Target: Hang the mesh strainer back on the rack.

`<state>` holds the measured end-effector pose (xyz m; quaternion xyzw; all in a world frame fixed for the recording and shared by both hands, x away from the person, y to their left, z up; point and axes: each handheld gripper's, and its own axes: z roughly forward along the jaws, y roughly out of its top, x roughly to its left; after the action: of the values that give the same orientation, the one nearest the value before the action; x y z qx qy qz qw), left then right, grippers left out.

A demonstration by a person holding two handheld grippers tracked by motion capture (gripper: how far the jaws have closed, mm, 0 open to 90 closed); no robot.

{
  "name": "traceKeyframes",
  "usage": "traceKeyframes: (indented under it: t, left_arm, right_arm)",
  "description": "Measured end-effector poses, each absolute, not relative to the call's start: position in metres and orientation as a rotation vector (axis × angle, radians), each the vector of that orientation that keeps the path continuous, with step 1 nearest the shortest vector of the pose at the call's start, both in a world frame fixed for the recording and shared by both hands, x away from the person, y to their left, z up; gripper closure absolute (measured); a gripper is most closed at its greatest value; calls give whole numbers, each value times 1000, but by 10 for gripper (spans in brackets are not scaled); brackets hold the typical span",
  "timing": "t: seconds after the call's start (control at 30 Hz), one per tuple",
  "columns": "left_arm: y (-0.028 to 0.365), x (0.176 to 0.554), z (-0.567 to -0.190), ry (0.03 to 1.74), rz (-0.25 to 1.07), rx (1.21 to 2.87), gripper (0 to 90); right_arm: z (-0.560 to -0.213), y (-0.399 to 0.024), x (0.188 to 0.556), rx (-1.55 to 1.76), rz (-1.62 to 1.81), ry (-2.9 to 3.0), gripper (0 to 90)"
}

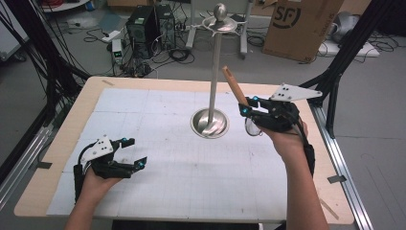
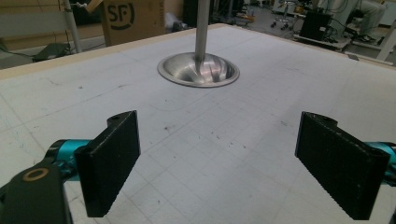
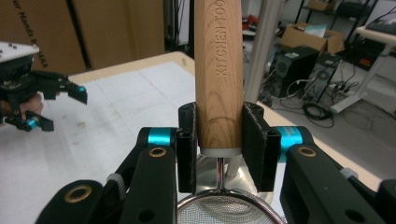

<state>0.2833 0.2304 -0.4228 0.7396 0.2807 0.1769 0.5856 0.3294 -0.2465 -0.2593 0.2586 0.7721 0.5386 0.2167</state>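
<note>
Strainer clamped in my right gripper (image 1: 249,109); stand close at nine o'clock.

My right jaws were clamped on the strainer's wooden handle (image 3: 218,79), mesh bowl (image 3: 224,207) hanging below my hand. The metal stand (image 1: 209,122) rose just beside it. My left gripper (image 1: 131,152) rested at seven o'clock, jaws apart, nothing between them.

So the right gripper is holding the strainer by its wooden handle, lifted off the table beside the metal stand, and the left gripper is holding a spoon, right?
Not quite. The left gripper holds nothing: the left gripper view shows its jaws wide open over bare table. The rest is right: the right gripper grips the strainer by its wooden handle, beside the metal stand.
</note>
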Motion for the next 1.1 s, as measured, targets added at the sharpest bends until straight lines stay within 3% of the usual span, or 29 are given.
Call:
traceKeyframes:
  t: [0.67,1.1]
  left_arm:
    - [230,284,-423,651,409,1727,145]
    - [231,284,-422,651,409,1723,146]
  right_arm:
    - [-196,-264,339,717,1471,2023,684]
    - [-190,-264,352,752,1457,2017,683]
